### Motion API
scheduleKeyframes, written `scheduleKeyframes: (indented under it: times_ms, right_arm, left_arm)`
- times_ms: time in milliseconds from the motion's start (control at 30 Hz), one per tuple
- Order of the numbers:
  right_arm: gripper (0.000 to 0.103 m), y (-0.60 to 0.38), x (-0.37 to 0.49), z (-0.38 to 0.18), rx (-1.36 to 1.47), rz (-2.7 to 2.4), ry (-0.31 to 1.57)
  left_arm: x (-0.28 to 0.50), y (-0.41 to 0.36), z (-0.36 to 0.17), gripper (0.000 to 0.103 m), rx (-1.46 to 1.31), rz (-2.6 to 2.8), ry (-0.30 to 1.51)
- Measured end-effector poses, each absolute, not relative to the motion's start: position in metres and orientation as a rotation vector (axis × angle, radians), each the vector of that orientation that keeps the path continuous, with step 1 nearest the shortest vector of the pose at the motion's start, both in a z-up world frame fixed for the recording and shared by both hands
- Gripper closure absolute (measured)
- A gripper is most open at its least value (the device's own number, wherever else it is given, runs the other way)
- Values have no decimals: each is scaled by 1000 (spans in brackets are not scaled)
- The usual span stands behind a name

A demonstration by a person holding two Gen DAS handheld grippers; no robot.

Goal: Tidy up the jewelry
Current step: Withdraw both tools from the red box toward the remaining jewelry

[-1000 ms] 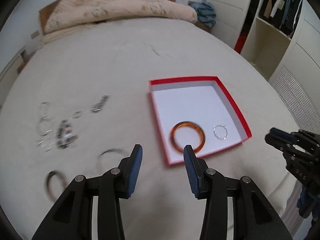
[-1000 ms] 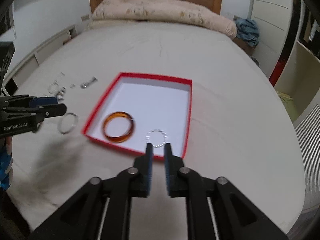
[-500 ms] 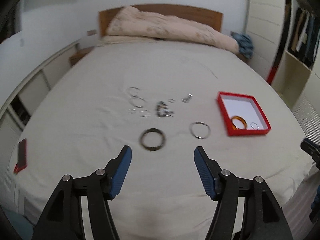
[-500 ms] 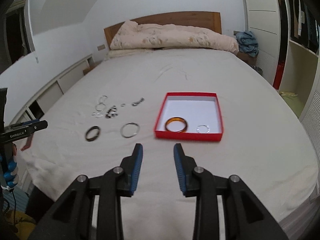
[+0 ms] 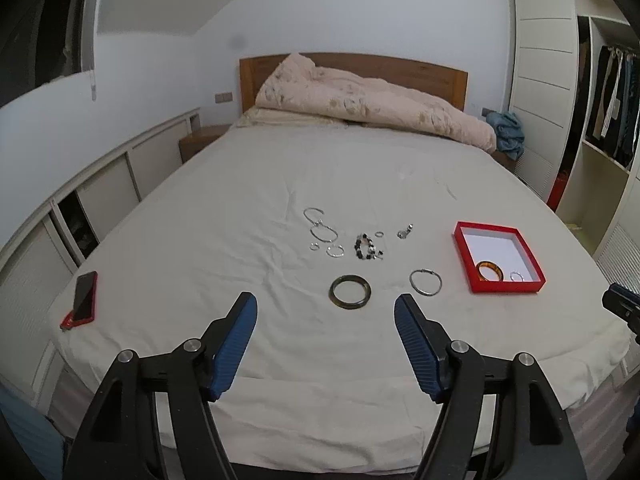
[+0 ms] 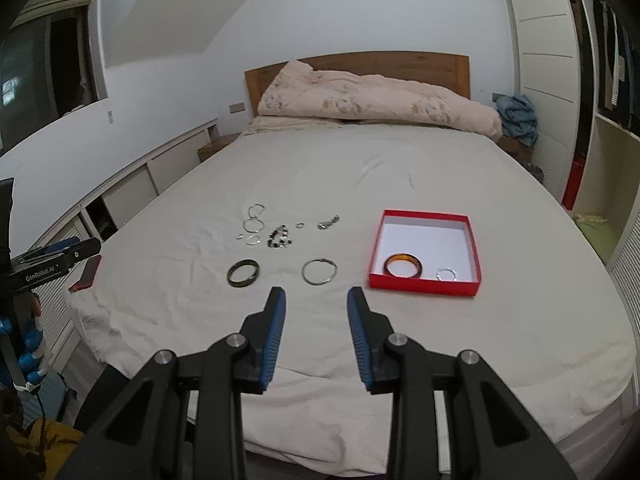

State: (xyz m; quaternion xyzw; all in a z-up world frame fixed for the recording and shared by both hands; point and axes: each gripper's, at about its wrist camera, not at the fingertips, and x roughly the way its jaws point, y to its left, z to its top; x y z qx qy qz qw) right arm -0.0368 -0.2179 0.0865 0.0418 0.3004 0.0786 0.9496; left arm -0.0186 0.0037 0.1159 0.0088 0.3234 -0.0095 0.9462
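1. The bed (image 5: 360,184) fills basically the whole view, with a rumpled duvet (image 5: 372,98) piled at the headboard, well away from the action. The wrinkly sheet is my main worry: thin pieces sink into soft fabric, so a pinch could grab cloth along with metal, or nudge a piece away.
2. The red box (image 6: 424,284) sits on the right side of the bed, open. An amber bangle (image 6: 402,266) and a small silver ring (image 6: 447,274) already lie inside, near the front wall. Anything dropped in there could land on those two.
3. The left gripper (image 5: 325,330) has nothing between its jaws, and they're opening wide. The right gripper (image 6: 316,318) is parted more narrowly and is empty too. Both hang over the near edge of the bed, short of all the jewelry.
4. A red phone (image 5: 82,295) lies at the left edge, not in the way.
5. The dark bangle (image 5: 350,291) and the silver bracelet (image 5: 425,282) lie nearest the grippers, apart from each other. Probably next up.
6. Behind them is the small stuff: a beaded bracelet (image 5: 365,246), thin silver hoops (image 5: 322,229) and tiny rings. They're bunched close, so picking one could drag a neighbour.
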Motion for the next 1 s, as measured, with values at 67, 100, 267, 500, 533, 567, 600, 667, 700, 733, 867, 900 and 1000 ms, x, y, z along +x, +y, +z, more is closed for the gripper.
scheduleKeyframes:
  times_ms: [67,100,267,500,533,567,600,667,700,733,867,900,1000]
  right_arm:
    - [73,-213,-38,88,80,169,606]
    - [73,-212,-38,89,78,173,603]
    - [73,-206,-36,89,72,187,603]
    - [73,-204,-21,77,79,193,631]
    - [73,-204,-17,74,82,195,640]
    - [73,-203,-14,72,84,196,647]
    - [72,-203,-10,69,88,198,656]
    - [73,-201,-2,64,94,204,674]
    - [72,-200,3,60,94,208,686]
    - [73,-199,6,58,93,211,693]
    - [73,-194,24,45,92,226,733]
    - [73,-193,28,41,92,229,742]
    - [72,-191,41,31,99,240,770]
  left_arm:
    - [-22,1,117,32,32,-12,645]
    - [-23,-1,118,32,39,-7,639]
    - [-23,-7,118,32,62,2,622]
    - [-8,-6,110,32,61,9,641]
    - [-4,-5,107,32,61,9,649]
    - [0,-5,104,32,58,9,658]
    - [3,-4,102,32,54,10,666]
    - [11,-3,96,32,53,14,683]
    - [15,-3,93,32,54,17,692]
    - [20,-3,89,32,55,19,702]
    - [36,-5,77,32,59,24,734]
    - [40,-5,74,32,61,25,742]
    - [52,-5,66,32,63,25,768]
